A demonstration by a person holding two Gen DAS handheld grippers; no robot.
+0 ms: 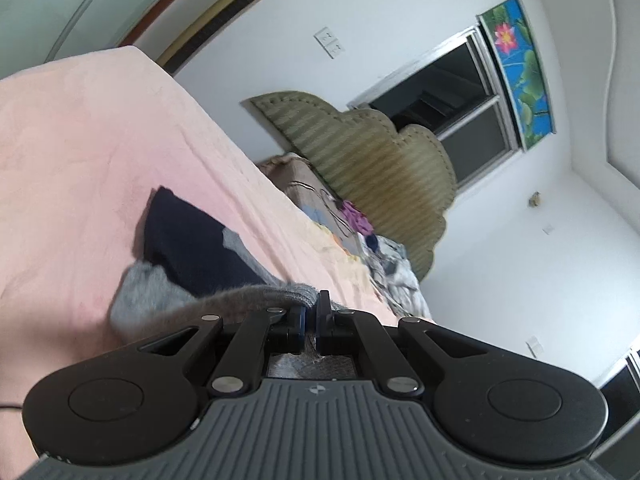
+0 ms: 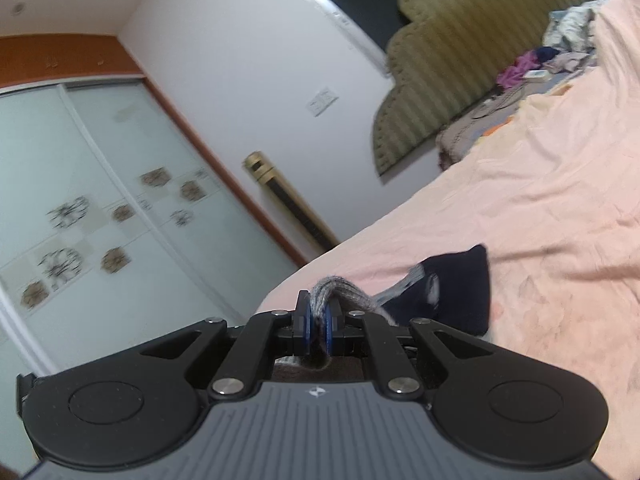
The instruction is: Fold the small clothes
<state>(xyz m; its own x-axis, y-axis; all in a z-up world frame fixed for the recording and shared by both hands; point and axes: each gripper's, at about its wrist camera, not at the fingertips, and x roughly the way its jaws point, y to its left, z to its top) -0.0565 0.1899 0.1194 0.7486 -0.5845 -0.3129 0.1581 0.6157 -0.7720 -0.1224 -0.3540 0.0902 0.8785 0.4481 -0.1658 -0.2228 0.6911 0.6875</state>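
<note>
pink bedsheet [image 1: 80,128] covers the bed, wrinkled. green striped scalloped headboard [image 1: 360,160] against a white wall, dark window [image 1: 452,96] beside a lotus-flower hanging [image 1: 520,72]. gold tower air conditioner [image 2: 280,196], frosted sliding wardrobe doors [image 2: 80,208] with floral tiles. pile of mixed clothes [image 1: 384,256] near the headboard. no readable writing. left claw [image 1: 311,312] clamped on the grey knit cuff of a grey-and-navy sock [image 1: 192,248]; right claw [image 2: 318,320] pinches the same cuff, the rest trailing onto the sheet.
</note>
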